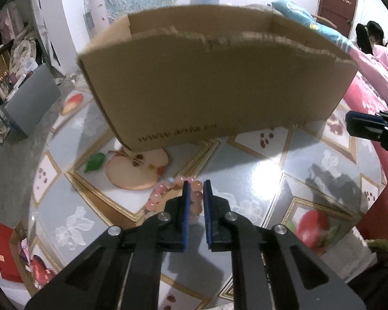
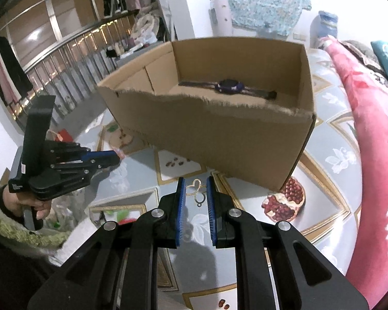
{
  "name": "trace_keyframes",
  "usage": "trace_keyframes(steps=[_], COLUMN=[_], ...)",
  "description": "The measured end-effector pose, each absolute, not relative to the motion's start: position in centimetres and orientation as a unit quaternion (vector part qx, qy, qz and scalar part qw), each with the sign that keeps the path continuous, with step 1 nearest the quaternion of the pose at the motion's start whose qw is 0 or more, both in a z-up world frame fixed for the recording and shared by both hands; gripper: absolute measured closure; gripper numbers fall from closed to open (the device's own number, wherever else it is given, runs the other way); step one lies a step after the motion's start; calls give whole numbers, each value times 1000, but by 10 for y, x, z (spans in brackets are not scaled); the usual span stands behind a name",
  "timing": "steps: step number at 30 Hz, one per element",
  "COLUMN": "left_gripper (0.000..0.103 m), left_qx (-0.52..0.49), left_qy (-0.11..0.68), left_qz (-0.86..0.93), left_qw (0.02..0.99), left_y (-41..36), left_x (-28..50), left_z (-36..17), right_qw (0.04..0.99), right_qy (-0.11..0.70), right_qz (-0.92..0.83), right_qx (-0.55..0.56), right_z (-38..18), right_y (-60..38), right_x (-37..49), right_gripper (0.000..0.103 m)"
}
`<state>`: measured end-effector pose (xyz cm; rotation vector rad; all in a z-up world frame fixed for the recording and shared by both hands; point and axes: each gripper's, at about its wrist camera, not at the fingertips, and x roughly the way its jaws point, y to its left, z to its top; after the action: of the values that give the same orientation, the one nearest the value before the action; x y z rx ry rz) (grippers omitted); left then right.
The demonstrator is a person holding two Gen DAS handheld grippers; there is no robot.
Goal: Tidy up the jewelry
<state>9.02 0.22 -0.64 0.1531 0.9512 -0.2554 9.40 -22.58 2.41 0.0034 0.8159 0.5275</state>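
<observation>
A pink bead bracelet [image 1: 165, 192] lies on the patterned table in front of a cardboard box [image 1: 214, 98]. My left gripper [image 1: 196, 184] has its jaws narrowly apart around one side of the bracelet, beads between the blue pads. In the right wrist view my right gripper [image 2: 196, 182] is narrowly open around a thin gold chain pendant [image 2: 198, 193] on the table. A purple watch [image 2: 229, 86] lies inside the box [image 2: 219, 134]. The left gripper [image 2: 116, 156] shows at the left there, the right gripper [image 1: 349, 121] at the right edge of the left view.
The table [image 1: 271, 170] has a glossy fruit-print cover. A pink and red quilt [image 2: 370, 129] lies along the right edge. A grey panel [image 1: 31, 103] and red bag [image 1: 5, 250] stand off the table's left side. Railings and hanging clothes are behind.
</observation>
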Motion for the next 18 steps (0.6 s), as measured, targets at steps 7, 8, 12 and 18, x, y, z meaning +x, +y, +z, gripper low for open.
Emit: trace_keyframes(steps=[7,8,12,18], left_gripper=[94,94,94,94], left_qx=[30,25,10,13], left_qy=[410,402,357,306], left_qz=[-139,-144,-176,-218], left_qw=[901,904,917,927], left_y=[21,22,20,2], left_x=[81,80,77,98], left_z=[49,58,103,147], right_qw=[895,896,900,889], right_qy=[350,344,317,318], right_qz=[275,279,296,323], right_qx=[28,32,47,64], right_z=[62,68,95,120], right_y=[-233,-234,-239,-240], right_x=[106,109,128,175], right_gripper=[89,89,89,89])
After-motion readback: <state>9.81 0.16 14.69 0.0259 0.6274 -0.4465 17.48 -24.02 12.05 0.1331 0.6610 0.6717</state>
